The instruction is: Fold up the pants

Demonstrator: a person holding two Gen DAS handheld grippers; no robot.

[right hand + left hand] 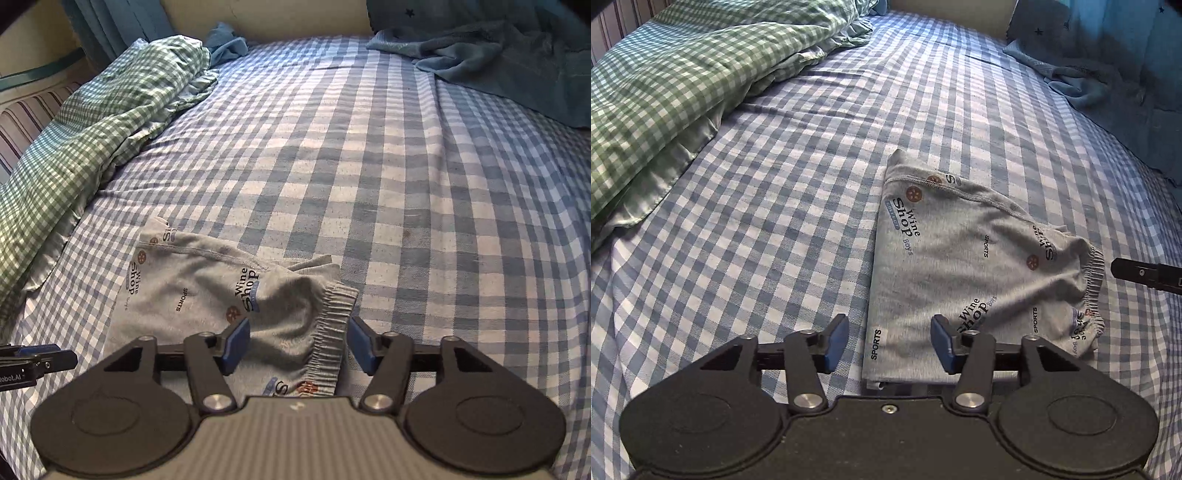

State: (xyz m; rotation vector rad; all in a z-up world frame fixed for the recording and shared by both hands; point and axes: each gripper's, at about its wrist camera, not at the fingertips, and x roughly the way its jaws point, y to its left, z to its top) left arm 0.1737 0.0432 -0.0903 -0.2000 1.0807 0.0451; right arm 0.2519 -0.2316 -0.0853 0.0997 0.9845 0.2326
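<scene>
- The grey printed pants lie folded on the blue-checked bed sheet, toward 5 o'clock in the left wrist view.
- The left gripper has its jaws wide apart, empty, over the pants' near folded edge.
- The right gripper is spread wide, gripping nothing, straddling the elastic waistband.
- A green-checked duvet sits at 10 o'clock.

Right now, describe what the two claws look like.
Both are alike: matte black linkage arms with silver pivot bolts, two round black discs at the base, and flat blue pads on the fingers. The left claw sits on a dark speckled body; the right claw on a grey ribbed one. Seen from the right wrist, the left claw's side bears white lettering ending "obot.AI". No cables or sleeves show.
</scene>
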